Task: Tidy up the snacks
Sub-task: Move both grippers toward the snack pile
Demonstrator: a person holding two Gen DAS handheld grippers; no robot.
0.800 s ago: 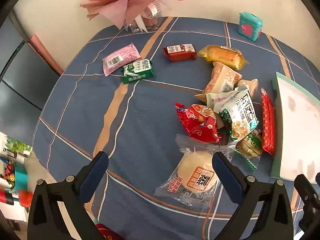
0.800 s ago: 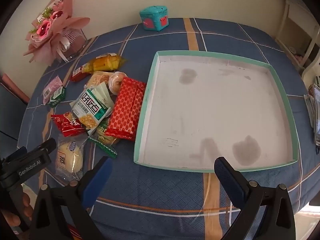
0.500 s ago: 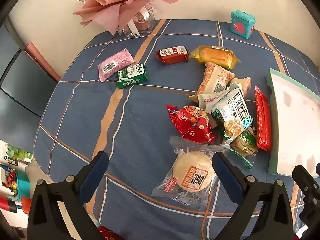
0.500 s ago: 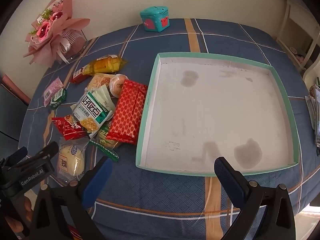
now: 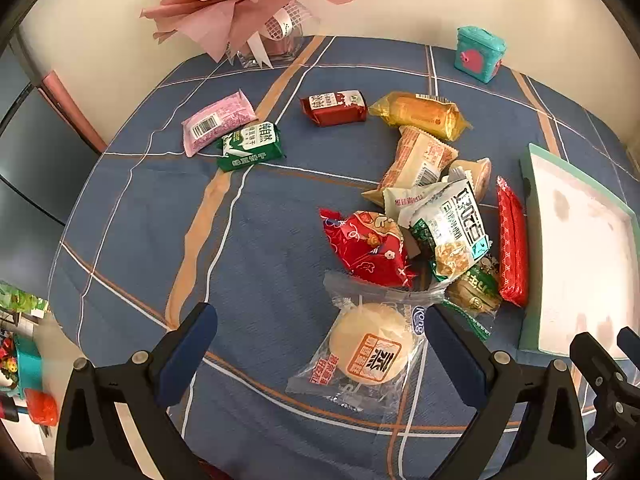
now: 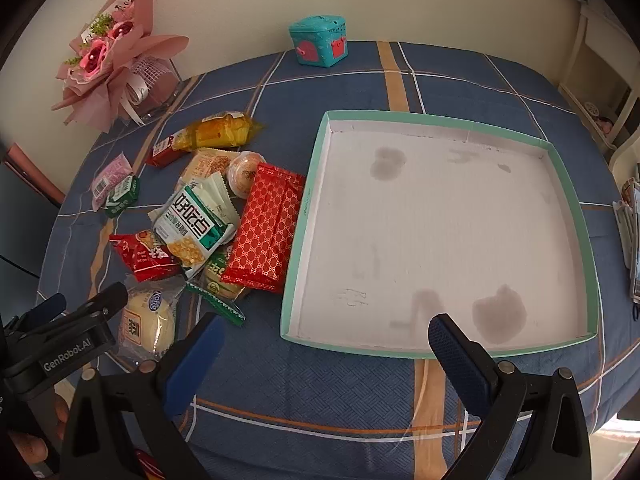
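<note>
Several wrapped snacks lie in a heap on the blue plaid tablecloth. A round bun in a clear wrapper (image 5: 370, 346) lies nearest, partly between the fingers of my left gripper (image 5: 318, 344), which is open above it. Behind it are a red patterned packet (image 5: 368, 248), a white-green cracker bag (image 5: 452, 226) and a long red packet (image 5: 510, 240). Farther off lie a pink bar (image 5: 218, 122), a green bar (image 5: 252, 146), a dark red bar (image 5: 334, 108) and a yellow roll (image 5: 420, 114). My right gripper (image 6: 322, 340) is open over the near rim of the empty teal-edged tray (image 6: 294, 284).
A pink flower bouquet (image 5: 236, 0) in a glass vase stands at the back left by the wall. A small teal box (image 6: 320, 40) sits at the back of the table. The table edge falls away at left; shelves stand at far right.
The left gripper has drifted so the snacks sit slightly lower and more to the left in its view. In the right wrist view the tray has shifted a little down and right. Both stay open.
</note>
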